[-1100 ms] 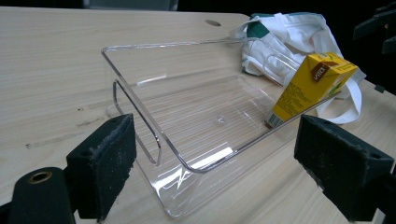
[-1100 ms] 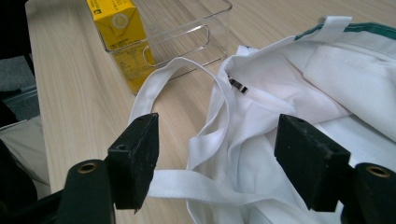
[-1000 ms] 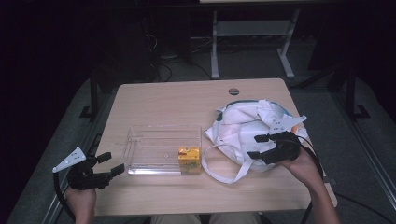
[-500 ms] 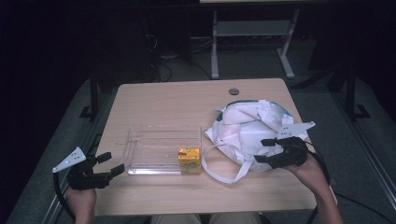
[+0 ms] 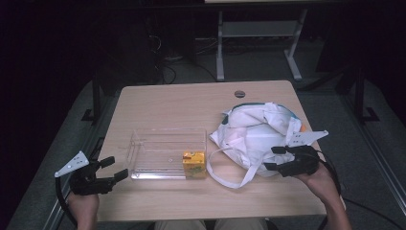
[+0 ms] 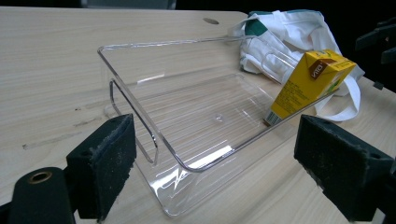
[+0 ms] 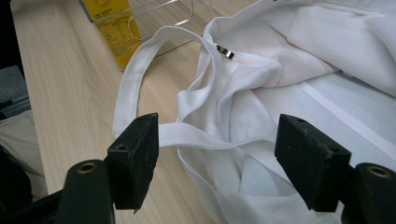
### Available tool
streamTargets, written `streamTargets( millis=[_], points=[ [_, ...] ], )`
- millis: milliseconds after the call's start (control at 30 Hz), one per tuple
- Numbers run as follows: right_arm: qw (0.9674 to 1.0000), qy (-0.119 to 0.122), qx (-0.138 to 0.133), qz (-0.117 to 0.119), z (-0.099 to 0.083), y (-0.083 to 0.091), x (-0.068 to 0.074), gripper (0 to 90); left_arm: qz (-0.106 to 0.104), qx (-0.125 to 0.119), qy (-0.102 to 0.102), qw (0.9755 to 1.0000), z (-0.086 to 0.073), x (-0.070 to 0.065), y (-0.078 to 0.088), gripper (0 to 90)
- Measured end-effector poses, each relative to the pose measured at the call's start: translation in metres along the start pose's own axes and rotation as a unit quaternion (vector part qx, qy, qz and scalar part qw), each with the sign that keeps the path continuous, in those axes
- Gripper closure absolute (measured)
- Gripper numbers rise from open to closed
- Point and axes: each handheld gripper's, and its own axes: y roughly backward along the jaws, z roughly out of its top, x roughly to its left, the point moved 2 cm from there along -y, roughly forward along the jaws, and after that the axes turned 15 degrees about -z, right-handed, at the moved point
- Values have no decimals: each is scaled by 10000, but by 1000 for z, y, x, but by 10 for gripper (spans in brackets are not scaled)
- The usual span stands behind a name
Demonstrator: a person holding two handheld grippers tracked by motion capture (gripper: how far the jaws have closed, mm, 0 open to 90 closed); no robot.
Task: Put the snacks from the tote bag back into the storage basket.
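Note:
A clear plastic bin [image 5: 158,153] [image 6: 187,112] sits on the wooden table [image 5: 167,103], with a yellow drink carton [image 5: 194,164] [image 6: 310,84] standing in its near right corner. To its right lies a crumpled white cloth bag [image 5: 256,132] [image 7: 299,79] with a long strap [image 7: 135,79] looping toward the carton [image 7: 114,25]. My left gripper [image 5: 112,168] [image 6: 215,163] is open, just off the bin's left end. At the bag's near right edge my right gripper [image 5: 273,158] [image 7: 217,161] stands open, with folds of cloth lying between its jaws.
A round cable hole [image 5: 240,94] lies near the table's far edge. Beyond the table stands a white metal frame [image 5: 258,43] on dark floor. Bare tabletop runs behind the bin and along the near edge.
My right gripper has drawn back to the right and slightly nearer, off the middle of the bag to its edge. The left gripper has stayed put.

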Motion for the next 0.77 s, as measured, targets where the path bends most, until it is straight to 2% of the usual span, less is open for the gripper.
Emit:
streamTargets(
  millis=[600,767],
  points=[
    [9999,-69,-9,-120,-15,3,3,301,-32,41,-30,10000,0,0,-1,126],
    [9999,-9,-89,-147,-19,6,5,296,-27,42,-35,10000,0,0,0,126]
  ],
)
